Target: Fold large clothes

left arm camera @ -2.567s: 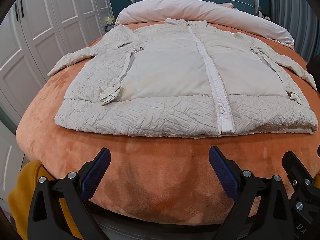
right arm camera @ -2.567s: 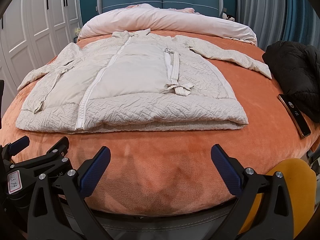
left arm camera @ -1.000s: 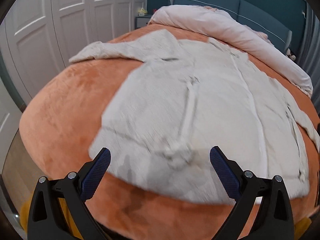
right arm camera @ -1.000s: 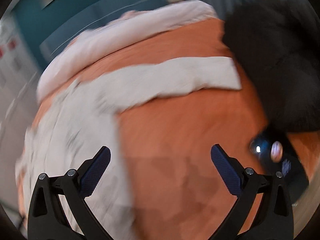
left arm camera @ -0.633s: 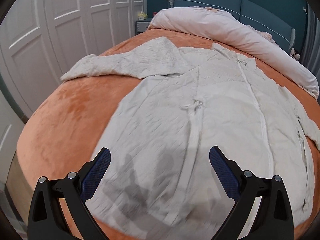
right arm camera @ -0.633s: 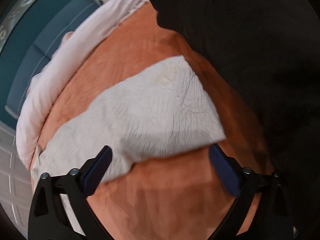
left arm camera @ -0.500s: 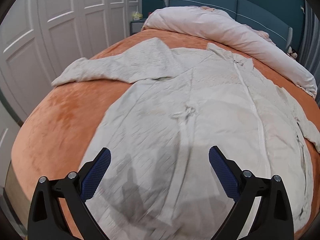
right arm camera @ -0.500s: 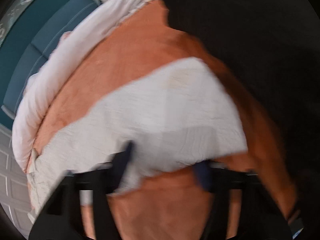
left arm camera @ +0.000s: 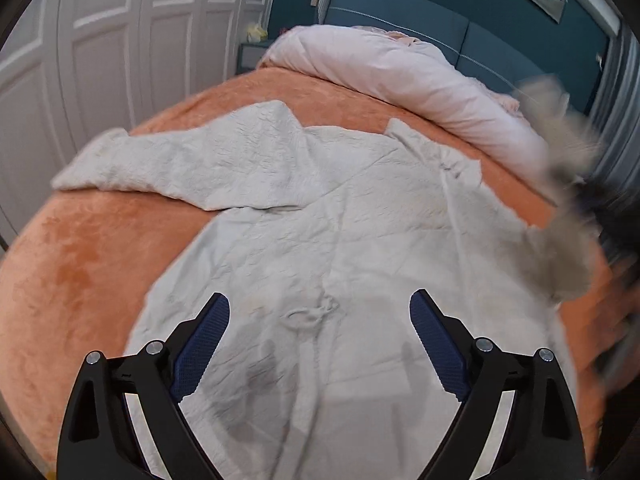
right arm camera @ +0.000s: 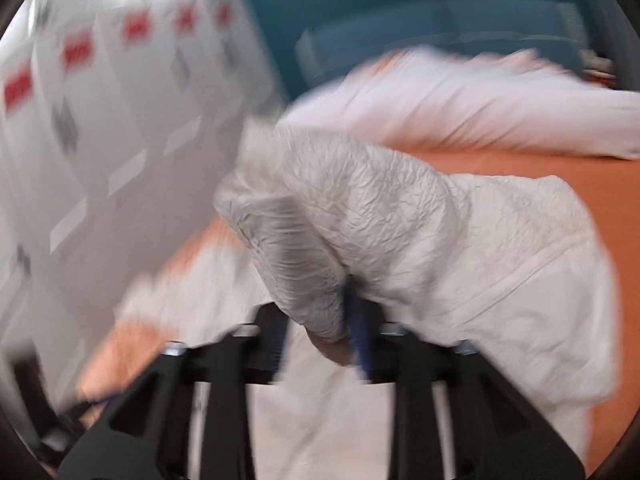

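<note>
A cream quilted jacket (left arm camera: 320,216) lies front up on the orange bed cover (left arm camera: 80,272), zip running down its middle. Its left sleeve (left arm camera: 168,168) stretches out toward the wardrobe. My left gripper (left arm camera: 318,344) is open and empty, hovering over the jacket's lower left front near a small tie. My right gripper (right arm camera: 320,320) is shut on the jacket's right sleeve (right arm camera: 360,220) and holds it lifted above the jacket body. That raised sleeve shows blurred at the right of the left wrist view (left arm camera: 568,216).
A rolled pale pink duvet (left arm camera: 400,76) lies across the head of the bed before a blue headboard (left arm camera: 440,24). White wardrobe doors (left arm camera: 100,40) stand along the left side. Something dark and blurred sits at the bed's right edge (left arm camera: 616,216).
My right gripper closed on the right sleeve's end and lifted it, swinging over the jacket. My left gripper moved forward over the jacket's lower front and stays open.
</note>
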`<state>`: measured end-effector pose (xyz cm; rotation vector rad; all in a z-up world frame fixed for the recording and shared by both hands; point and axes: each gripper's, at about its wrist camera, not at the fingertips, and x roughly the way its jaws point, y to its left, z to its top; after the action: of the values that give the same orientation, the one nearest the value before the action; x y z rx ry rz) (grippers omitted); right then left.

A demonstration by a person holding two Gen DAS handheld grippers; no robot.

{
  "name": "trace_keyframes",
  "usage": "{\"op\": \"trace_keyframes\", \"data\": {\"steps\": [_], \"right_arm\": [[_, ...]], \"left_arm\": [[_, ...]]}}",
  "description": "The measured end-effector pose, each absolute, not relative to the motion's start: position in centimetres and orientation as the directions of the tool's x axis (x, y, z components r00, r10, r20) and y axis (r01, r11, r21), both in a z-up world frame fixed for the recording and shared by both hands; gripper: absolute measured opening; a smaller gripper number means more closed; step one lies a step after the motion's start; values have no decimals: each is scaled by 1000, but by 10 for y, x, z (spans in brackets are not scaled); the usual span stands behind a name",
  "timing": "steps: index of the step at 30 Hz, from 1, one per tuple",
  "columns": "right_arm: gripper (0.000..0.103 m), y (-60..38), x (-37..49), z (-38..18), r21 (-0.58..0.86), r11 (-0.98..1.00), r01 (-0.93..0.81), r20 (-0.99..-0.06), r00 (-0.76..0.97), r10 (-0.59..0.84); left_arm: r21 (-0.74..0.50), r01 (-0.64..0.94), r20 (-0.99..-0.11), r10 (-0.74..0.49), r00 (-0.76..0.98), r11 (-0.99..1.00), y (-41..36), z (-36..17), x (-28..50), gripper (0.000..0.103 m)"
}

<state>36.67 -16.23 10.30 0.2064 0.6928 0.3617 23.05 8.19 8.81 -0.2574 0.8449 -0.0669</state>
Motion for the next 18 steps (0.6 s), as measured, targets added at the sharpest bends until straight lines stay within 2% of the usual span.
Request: {"op": "trace_keyframes", "data": {"steps": [1, 3, 4, 8, 10, 14, 16, 18], "right_arm": [[55, -145, 367, 90, 287, 921, -265, -615, 686, 389], [55, -105, 360, 53, 257, 923, -285, -690, 615, 382], [55, -101, 352, 47, 269, 919, -287, -698, 599, 392], [59, -146, 315, 53, 365, 902, -230, -662, 618, 425], [62, -189, 305, 60, 376, 911, -168, -641, 664, 386], [62, -281, 293, 74, 342, 939, 40, -632, 749, 199], [57, -320, 294, 75, 363, 921, 142, -634, 762, 132], [53, -352, 293, 74, 411, 886, 214, -624, 775, 102]], "left_arm": [[-278, -40, -731, -185, 656, 960, 83, 89, 236, 89], [-364, -45, -726, -253, 639, 930, 88, 89, 248, 89], [-403, -41, -720, -289, 631, 914, 90, 87, 254, 89], [-496, -51, -714, -374, 592, 867, 89, 72, 287, 89], [-540, -47, -710, -425, 562, 840, 81, 61, 305, 89], [-576, -23, -710, -486, 509, 817, 47, 46, 331, 89], [-578, 20, -717, -520, 464, 816, 20, 38, 344, 88], [-562, 52, -735, -527, 426, 825, 1, 27, 355, 62]]}}
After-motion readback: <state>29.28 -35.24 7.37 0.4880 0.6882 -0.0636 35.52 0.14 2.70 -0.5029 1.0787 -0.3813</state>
